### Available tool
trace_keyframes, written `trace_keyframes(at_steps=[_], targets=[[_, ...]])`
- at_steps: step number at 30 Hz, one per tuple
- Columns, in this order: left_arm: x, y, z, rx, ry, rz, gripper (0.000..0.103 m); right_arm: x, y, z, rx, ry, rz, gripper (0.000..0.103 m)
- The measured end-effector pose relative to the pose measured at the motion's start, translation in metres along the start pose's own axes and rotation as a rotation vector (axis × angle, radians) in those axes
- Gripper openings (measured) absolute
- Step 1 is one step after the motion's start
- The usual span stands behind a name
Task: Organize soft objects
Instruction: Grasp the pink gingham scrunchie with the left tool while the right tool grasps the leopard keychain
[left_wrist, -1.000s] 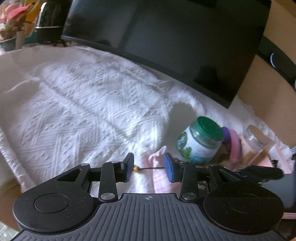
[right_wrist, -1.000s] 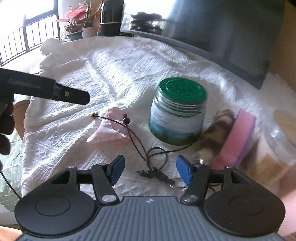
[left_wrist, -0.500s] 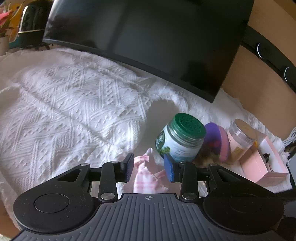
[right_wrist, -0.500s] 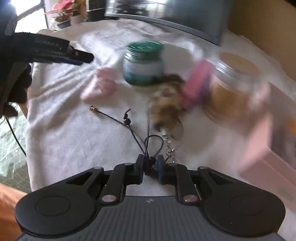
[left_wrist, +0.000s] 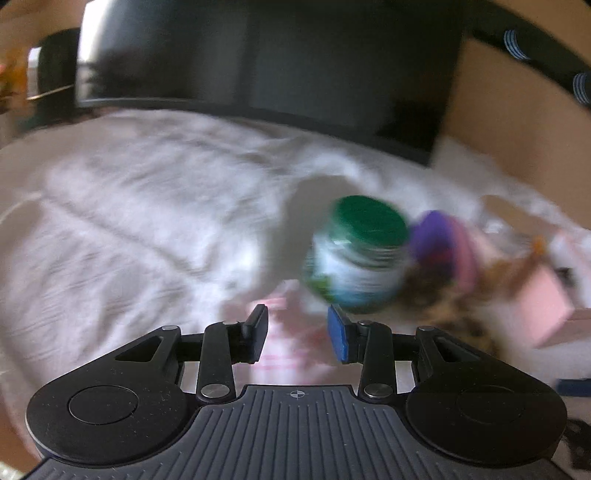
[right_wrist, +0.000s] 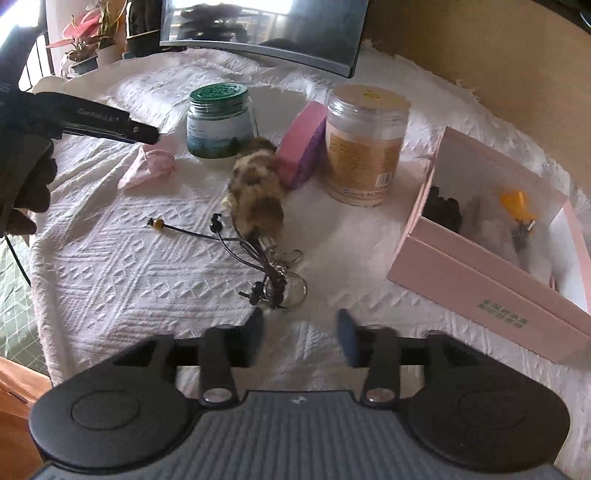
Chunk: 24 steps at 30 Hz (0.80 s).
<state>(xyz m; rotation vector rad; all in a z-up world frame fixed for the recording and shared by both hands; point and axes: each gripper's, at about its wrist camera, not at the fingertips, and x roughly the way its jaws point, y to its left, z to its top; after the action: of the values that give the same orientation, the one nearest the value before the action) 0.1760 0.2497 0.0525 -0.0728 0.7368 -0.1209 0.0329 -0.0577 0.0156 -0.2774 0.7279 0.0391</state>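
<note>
Under both my tools spreads the white knitted cloth (right_wrist: 110, 266). Well off to the right of my right gripper (right_wrist: 300, 334) sits the open pink cardboard box (right_wrist: 476, 258), already holding a few small things. Ahead of that gripper stand 2 jars, the tan-filled clear plastic jar (right_wrist: 365, 147) and the green-lidded glass jar (right_wrist: 218, 122), with a pink and purple sponge block (right_wrist: 301, 147) leaning between them. Just in front of the sponge lies the brown furry pom-pom keychain (right_wrist: 256, 195), its dark cord and metal rings trailing back to a spot just before my right fingertips. My right jaws stand apart, empty.

My left gripper (left_wrist: 297, 334) is also spread and holding nothing; its view is smeared. The small pink striped cloth pouch (right_wrist: 157, 164) lies right between and below its pads, just left of the green-lidded jar.

I judge the pouch is next: I should lower, straddle its bulk, not an edge, close gently, and keep clear of the jar.
</note>
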Motion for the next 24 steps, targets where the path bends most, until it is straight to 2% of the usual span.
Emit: trace_keyframes(at_steps=[2, 5, 7, 9, 11, 15, 18, 19, 22, 24], targets=[[0.006, 0.015, 0.000, -0.078, 0.016, 0.020, 0.039, 0.004, -0.002, -0.004, 0.016, 0.014, 0.006, 0.053], [0.013, 0.029, -0.001, -0.170, 0.035, -0.072, 0.039, 0.010, -0.005, -0.008, 0.053, 0.012, 0.022, 0.057], [0.017, 0.023, -0.002, -0.150, 0.050, -0.134, 0.039, 0.010, -0.005, -0.010, 0.069, 0.004, 0.032, 0.061], [0.023, 0.009, -0.005, -0.073, 0.084, -0.159, 0.040, 0.012, -0.006, -0.011, 0.083, 0.001, 0.048, 0.067], [0.028, -0.004, -0.011, 0.009, 0.117, -0.124, 0.041, 0.015, -0.005, -0.013, 0.086, 0.002, 0.074, 0.079], [0.031, -0.012, -0.020, 0.106, 0.111, 0.032, 0.041, 0.018, 0.007, -0.016, 0.032, -0.005, 0.065, 0.089], [0.032, -0.004, -0.018, 0.076, 0.105, 0.018, 0.041, 0.019, 0.007, -0.018, 0.051, -0.013, 0.077, 0.097], [0.033, -0.003, -0.018, 0.071, 0.103, 0.013, 0.041, 0.020, 0.007, -0.019, 0.062, -0.011, 0.090, 0.102], [0.038, -0.004, -0.015, 0.054, 0.098, -0.013, 0.041, 0.020, 0.008, -0.020, 0.086, -0.020, 0.092, 0.103], [0.039, -0.006, -0.015, 0.060, 0.096, -0.020, 0.041, 0.021, 0.010, -0.020, 0.048, -0.010, 0.089, 0.103]])
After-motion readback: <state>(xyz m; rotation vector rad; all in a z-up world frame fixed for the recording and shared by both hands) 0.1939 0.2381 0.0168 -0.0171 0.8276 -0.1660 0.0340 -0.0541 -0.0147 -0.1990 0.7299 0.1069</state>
